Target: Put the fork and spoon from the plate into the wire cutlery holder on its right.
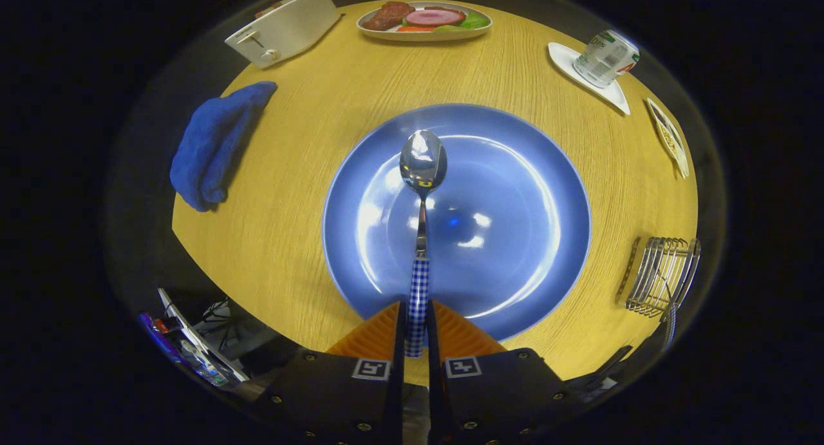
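Observation:
My gripper (416,322) is shut on the checked blue-and-white handle of a metal spoon (421,174). The spoon points straight ahead from the fingers, its bowl raised over the middle of a large blue plate (515,252). The plate lies on the round wooden table just ahead of the fingers. The wire cutlery holder (663,274) stands to the right of the plate near the table's edge. A checked handle (671,322), like the spoon's, sticks out of its near side; what it belongs to I cannot tell.
A folded blue cloth (212,142) lies left of the plate. Beyond it stands a white toaster (283,26). A dish of food (425,20) sits at the far side, a tipped can on a white saucer (602,62) at the far right, and a small dish (669,139) beside it.

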